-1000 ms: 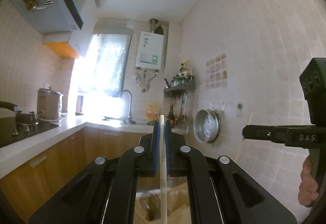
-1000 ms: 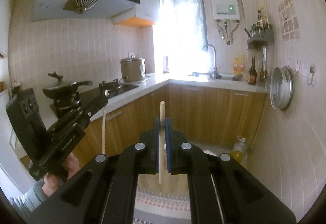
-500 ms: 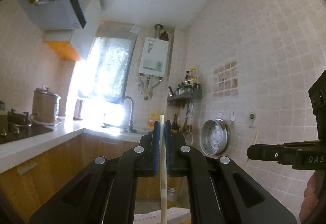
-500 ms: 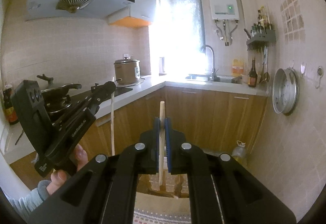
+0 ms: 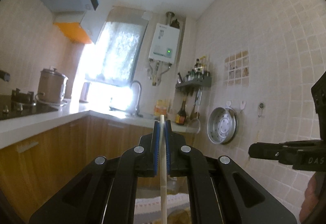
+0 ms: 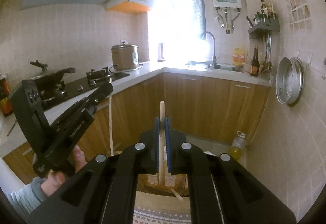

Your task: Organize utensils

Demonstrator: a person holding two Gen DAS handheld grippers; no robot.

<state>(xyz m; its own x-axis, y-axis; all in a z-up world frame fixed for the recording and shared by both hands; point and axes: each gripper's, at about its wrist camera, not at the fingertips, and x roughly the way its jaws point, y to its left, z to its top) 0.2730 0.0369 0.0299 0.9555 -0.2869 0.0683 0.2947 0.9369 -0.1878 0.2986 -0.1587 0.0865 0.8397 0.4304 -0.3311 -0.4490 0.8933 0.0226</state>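
Observation:
My left gripper [image 5: 161, 129] is shut on a pale chopstick [image 5: 163, 179] that stands upright between its blue pads and runs down out of frame. My right gripper [image 6: 162, 125] is shut on a wooden chopstick [image 6: 161, 142], also upright, its top end poking above the pads. In the right wrist view the left gripper [image 6: 109, 86] shows at left in a person's hand [image 6: 59, 175], its chopstick [image 6: 110, 120] hanging below the jaws. In the left wrist view the right gripper [image 5: 252, 149] reaches in from the right edge. Both are held in mid-air above the floor.
A white worktop [image 6: 142, 79] runs along the left and far walls, with a gas hob [image 6: 67, 85], a rice cooker [image 6: 124, 56], a sink with tap [image 6: 209, 48] and bottles. A steel steamer tray [image 6: 289, 83] hangs on the right tiled wall. A wooden box [image 6: 163, 183] and patterned mat [image 6: 163, 215] lie on the floor below.
Both grippers have sunk and shifted across the kitchen, each still gripping its chopstick. The worktop and hob now sit higher in both views and the box below shows more.

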